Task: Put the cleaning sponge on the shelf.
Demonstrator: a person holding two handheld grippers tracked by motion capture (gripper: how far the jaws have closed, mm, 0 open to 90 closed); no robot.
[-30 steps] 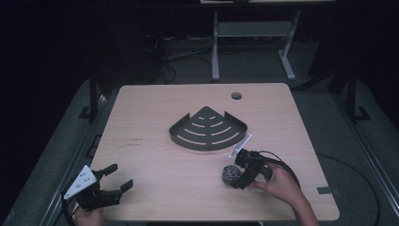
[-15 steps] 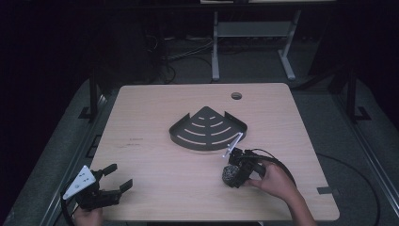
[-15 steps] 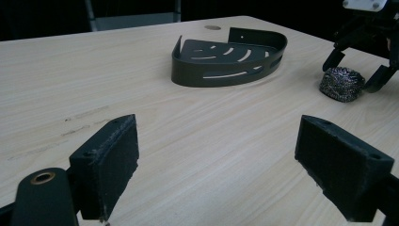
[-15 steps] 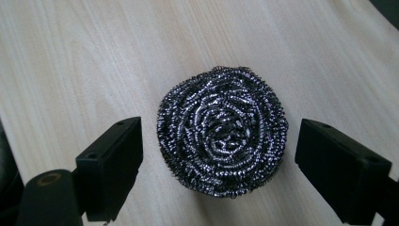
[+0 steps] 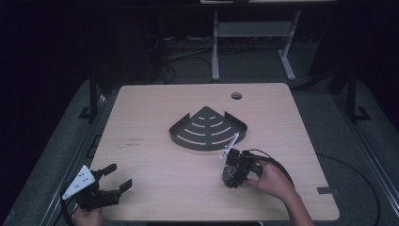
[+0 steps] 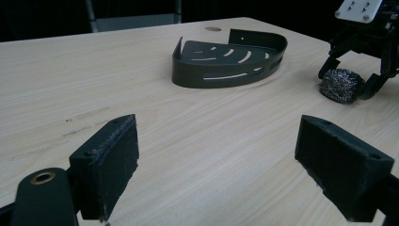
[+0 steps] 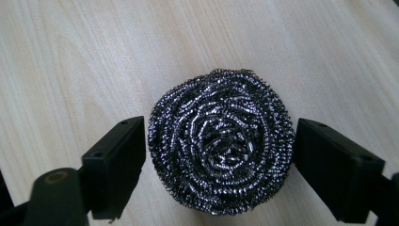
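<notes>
- Dark room all round; pale wood bench lit at centre, metal frame legs beyond far edge.
- Small round hole through bench top, near far edge, right of middle.
- Black fan-shaped slotted caddy flat on bench, about centre; curved wall toward near side, low raised ends at far corners. Seen also in left gripper view.
- Steel wool scrubber on bench, near-right of caddy, apart from it. Round, coiled, shiny dark wire in right gripper view.
- Right gripper held low over scrubber by hand coming in from near-right; grey plate edge pointing toward caddy; cable looping behind hand.
- Right fingers apart, one on each side of scrubber. Left pad touching or just short of wire; small gap at right pad. Not clamped.
- Same pairing seen from left gripper view: right gripper straddling scrubber, fingers down on either side.
- Left gripper at near-left corner of bench, well apart from caddy and scrubber, grey three-cornered plate on top, hand at bench edge.
- Left fingers wide apart, holding nothing, bare wood between them; pointing toward caddy.
</notes>
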